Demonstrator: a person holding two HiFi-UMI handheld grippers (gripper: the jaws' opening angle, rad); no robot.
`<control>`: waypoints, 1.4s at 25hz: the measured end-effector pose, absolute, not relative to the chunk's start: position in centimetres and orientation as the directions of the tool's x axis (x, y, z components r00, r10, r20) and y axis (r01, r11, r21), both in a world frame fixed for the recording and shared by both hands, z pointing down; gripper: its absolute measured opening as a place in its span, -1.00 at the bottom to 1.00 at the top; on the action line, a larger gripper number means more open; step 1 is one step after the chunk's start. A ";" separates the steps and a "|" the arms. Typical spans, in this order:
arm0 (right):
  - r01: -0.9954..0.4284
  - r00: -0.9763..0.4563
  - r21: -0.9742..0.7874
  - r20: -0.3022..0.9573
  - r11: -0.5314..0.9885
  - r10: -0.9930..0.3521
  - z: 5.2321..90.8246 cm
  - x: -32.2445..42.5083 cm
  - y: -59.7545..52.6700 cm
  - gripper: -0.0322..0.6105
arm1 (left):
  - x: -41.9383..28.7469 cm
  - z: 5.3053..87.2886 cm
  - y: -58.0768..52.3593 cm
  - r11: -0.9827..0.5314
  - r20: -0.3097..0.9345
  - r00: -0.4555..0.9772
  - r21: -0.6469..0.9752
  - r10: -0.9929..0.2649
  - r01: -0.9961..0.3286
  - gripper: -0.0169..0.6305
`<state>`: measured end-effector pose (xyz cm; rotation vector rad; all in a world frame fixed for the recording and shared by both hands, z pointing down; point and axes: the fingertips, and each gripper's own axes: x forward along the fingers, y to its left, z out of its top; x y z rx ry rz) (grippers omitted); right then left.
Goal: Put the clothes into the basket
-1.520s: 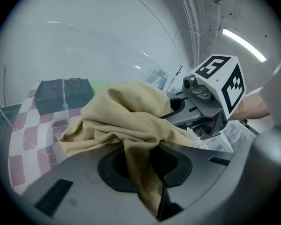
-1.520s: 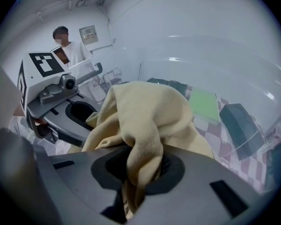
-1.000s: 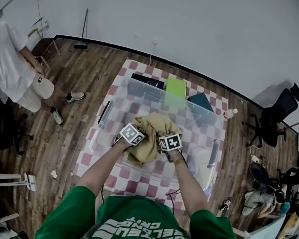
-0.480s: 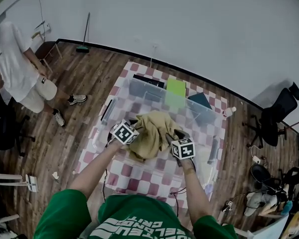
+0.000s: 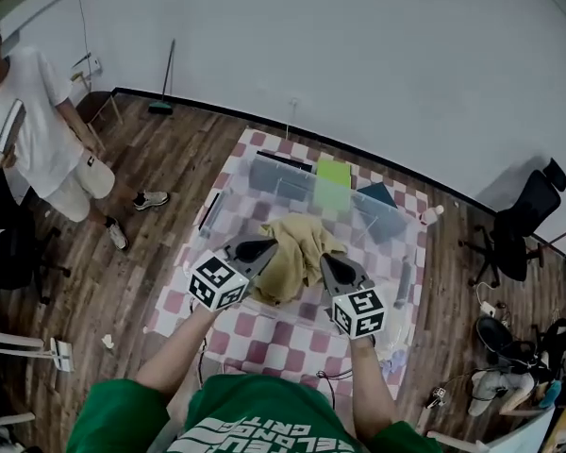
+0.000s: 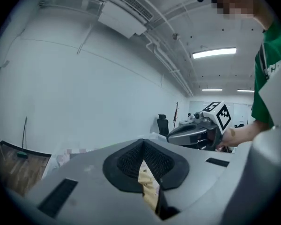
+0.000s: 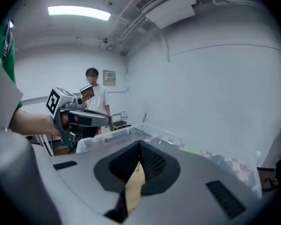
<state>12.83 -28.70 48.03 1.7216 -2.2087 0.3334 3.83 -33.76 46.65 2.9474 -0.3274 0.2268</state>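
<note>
Tan garment (image 5: 297, 253) lies crumpled in the clear basket (image 5: 382, 220), right between left gripper (image 5: 258, 248) and right gripper (image 5: 333, 268), both fingers clamped shut, empty

A person (image 5: 33, 125) in a white shirt stands on the wood floor (image 5: 123, 253) at far left. A broom (image 5: 163, 74) leans on the wall. A green sheet (image 5: 334, 170) lies on the checkered cloth (image 5: 264, 324). An office chair (image 5: 526, 215) stands well right.

Two tongs (image 5: 258, 249) (image 5: 328, 266), one tan garment (image 5: 297, 253), one clear basket (image 5: 281, 179), one bystander (image 5: 38, 130), one broom (image 5: 160, 83).
</note>
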 end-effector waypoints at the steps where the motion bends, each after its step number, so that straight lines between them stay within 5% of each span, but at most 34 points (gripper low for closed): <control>1: -0.968 -0.229 0.011 0.365 0.251 -0.902 47.0 12.2 -28.2 -0.88 | 3.3 45.8 -33.0 -0.963 0.142 0.967 0.141 -0.211 -0.231 -0.94; 9: -0.970 -0.231 0.012 0.273 0.244 -0.934 43.4 7.9 -23.9 -0.88 | -0.4 43.8 -28.7 -0.962 0.080 0.974 0.160 -0.211 -0.221 -0.94; 35: -0.975 -0.223 -0.044 0.284 0.219 -0.933 46.9 6.8 -6.6 -0.88 | -3.2 49.4 -12.4 -0.942 0.131 0.973 0.257 -0.188 -0.216 -0.94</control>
